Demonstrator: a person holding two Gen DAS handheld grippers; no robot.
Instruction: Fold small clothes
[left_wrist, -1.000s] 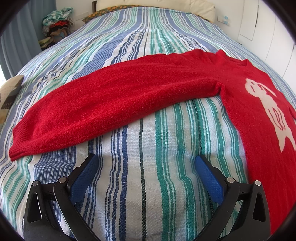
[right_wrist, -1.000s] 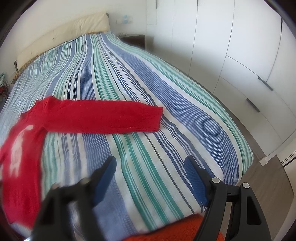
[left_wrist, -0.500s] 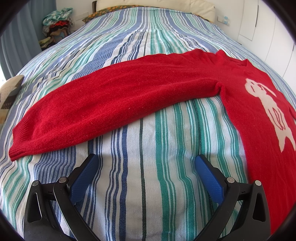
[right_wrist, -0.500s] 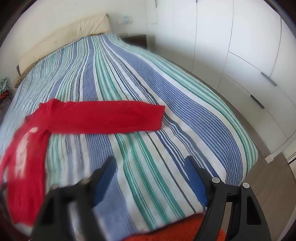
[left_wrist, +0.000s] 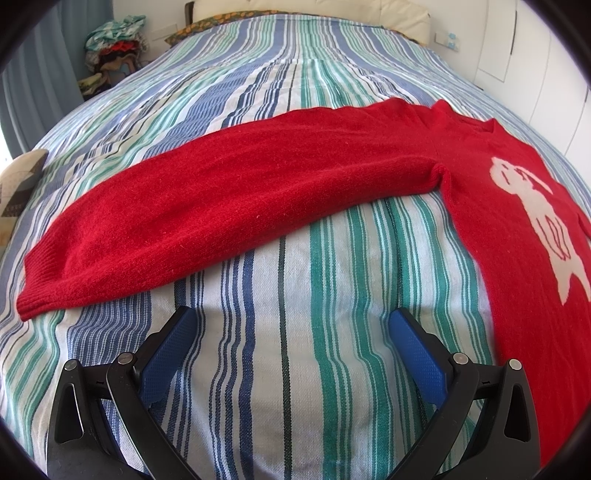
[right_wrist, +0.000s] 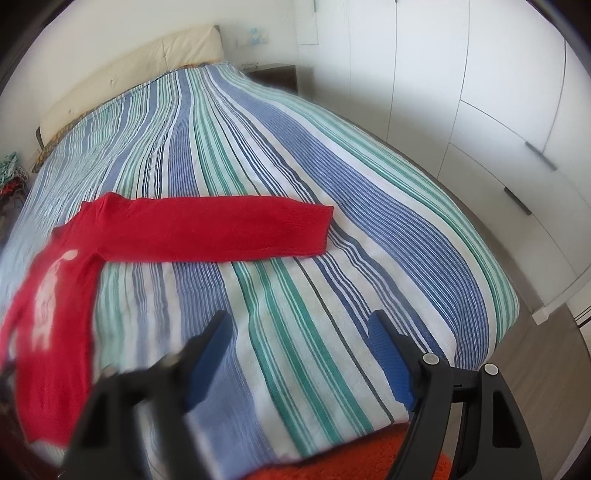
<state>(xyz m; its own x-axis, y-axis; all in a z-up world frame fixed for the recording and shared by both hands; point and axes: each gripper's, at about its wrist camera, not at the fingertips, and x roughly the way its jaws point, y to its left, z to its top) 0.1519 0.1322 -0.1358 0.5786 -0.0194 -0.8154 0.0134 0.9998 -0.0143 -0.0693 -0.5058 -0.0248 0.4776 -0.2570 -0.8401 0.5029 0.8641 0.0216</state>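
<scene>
Two hand-held grippers — left, right — both wide, empty | red sweater beyond fingertips, untouched

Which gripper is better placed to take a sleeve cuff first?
Probably left. The left gripper is open just short of the red sweater's sleeve cuff; the right gripper sits farther from its cuff.
</scene>
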